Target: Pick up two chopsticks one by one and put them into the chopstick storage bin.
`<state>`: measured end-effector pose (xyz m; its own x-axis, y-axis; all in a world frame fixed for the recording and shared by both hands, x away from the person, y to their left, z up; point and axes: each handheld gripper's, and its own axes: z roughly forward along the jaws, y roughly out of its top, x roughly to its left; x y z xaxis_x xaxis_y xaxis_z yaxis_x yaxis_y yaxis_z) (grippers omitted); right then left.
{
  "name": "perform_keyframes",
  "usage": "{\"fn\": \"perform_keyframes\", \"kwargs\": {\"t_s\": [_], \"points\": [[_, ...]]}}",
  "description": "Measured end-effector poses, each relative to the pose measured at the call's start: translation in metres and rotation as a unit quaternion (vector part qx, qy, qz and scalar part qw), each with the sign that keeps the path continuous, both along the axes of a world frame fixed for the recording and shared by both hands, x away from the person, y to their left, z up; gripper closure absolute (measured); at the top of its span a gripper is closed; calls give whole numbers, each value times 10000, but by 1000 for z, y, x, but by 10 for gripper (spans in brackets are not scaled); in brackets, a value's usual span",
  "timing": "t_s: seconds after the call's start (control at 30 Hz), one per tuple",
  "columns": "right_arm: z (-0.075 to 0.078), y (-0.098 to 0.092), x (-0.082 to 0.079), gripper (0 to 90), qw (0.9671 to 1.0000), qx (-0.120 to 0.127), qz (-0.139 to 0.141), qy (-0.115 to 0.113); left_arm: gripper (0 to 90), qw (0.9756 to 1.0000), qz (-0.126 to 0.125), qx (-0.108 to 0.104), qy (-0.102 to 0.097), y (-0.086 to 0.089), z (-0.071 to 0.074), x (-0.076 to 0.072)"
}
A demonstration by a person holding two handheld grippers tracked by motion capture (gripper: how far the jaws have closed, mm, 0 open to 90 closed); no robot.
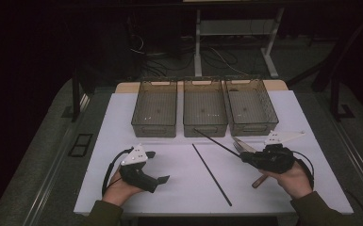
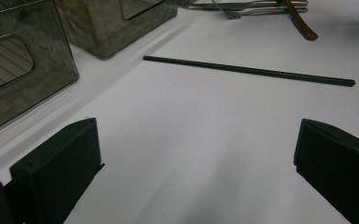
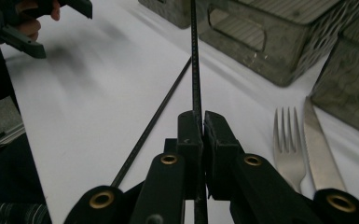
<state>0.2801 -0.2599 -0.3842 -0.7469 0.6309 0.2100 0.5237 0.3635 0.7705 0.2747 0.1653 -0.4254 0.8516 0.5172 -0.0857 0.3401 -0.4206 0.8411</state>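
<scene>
1. The right tongs are clamped tight on one thin black chopstick, gripping it near its end; the stick points off toward the middle bin and hangs clear of the tabletop.
2. In the right gripper view the stick runs straight up out of the closed jaws, its far tip reaching about to the front walls of the bins, not yet over any of them.
3. The second chopstick lies flat in the middle of the tabletop, running diagonally toward the near edge, untouched.
4. A fork and a knife lie side by side near the right edge of the tabletop, just in front of the right bin. A brown-handled piece lies with them; what it is I cannot tell.
5. The left tongs stand wide and empty, parked over the near left part of the tabletop, well apart from every utensil.
6. All three bins, the left bin included, stand in a row along the far edge and look empty.
7. My read: this is sorting cutlery into bins, and it is barely begun. One stick is lifted, nothing is dropped in.
8. Left to do, as I judge it: carry this stick into a bin, fetch its partner, then the fork, knife and brown-handled piece.
</scene>
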Motion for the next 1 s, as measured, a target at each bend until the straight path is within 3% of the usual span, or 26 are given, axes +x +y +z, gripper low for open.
{"fn": "perform_keyframes", "kwargs": {"t_s": [0.17,1.0], "points": [[7,6,9,849,9999,43,-10,-123,0,10000,16,-4,-8,0,0,0],[23,38,60,848,9993,72,-183,-313,0,10000,39,-8,-17,-1,-2,0]]}}
